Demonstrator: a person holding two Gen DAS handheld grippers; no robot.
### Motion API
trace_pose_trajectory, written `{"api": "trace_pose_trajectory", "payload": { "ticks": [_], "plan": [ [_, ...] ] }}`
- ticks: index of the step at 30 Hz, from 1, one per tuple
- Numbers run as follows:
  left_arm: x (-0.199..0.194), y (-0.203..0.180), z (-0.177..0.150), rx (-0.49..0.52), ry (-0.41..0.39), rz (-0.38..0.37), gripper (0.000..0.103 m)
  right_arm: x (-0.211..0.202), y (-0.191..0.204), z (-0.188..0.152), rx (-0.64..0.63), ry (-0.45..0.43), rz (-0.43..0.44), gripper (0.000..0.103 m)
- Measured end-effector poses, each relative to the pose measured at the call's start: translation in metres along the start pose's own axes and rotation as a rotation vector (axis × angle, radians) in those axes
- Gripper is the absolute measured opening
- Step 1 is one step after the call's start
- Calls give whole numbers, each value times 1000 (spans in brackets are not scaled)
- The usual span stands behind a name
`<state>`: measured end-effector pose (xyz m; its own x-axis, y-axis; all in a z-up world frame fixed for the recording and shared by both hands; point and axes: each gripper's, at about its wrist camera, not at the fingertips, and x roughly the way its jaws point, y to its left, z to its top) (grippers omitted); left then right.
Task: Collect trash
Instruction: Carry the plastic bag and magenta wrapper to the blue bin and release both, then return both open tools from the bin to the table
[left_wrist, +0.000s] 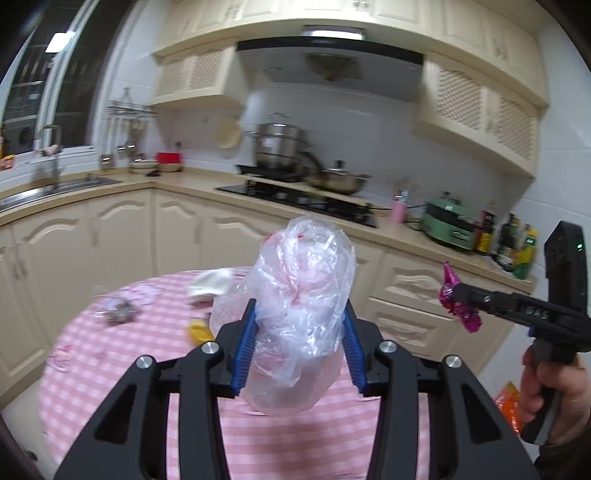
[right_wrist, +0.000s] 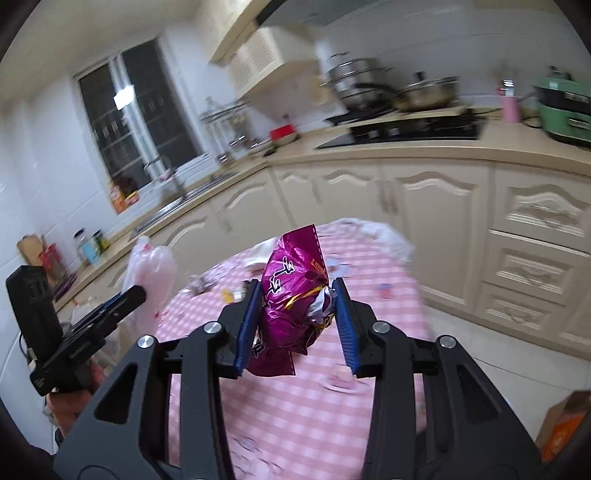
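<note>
Over table (left_wrist: 110, 354): L jaws pinch plastic bag (left_wrist: 299, 295), R jaws pinch wrapper (right_wrist: 291, 295).

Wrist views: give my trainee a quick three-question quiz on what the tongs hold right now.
1. True or false: the left tongs are shut on a clear plastic bag.
2. What do the right tongs grip? A) yellow packet B) magenta foil wrapper C) white tissue
3. What pattern covers the table?

Key: 1 true; 2 B; 3 pink and white checks.
</note>
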<state>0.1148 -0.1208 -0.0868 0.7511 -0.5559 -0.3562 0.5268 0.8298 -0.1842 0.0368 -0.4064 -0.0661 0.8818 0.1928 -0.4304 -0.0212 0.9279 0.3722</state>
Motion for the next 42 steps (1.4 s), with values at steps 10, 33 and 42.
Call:
{"api": "trace_pose_trajectory", "payload": {
  "ticks": [10,33,42],
  "plan": [
    [54,-141,-40,90,132,-242,42,-72,-149,-53,216,-3,-239,38],
    [328,-284,-258,84,839,-338,43,24,-396,-232,755,302,-343,40],
    [365,-273,-272,42,893,-247,90,29,-419,-243,815,301,-424,97]
  ]
}}
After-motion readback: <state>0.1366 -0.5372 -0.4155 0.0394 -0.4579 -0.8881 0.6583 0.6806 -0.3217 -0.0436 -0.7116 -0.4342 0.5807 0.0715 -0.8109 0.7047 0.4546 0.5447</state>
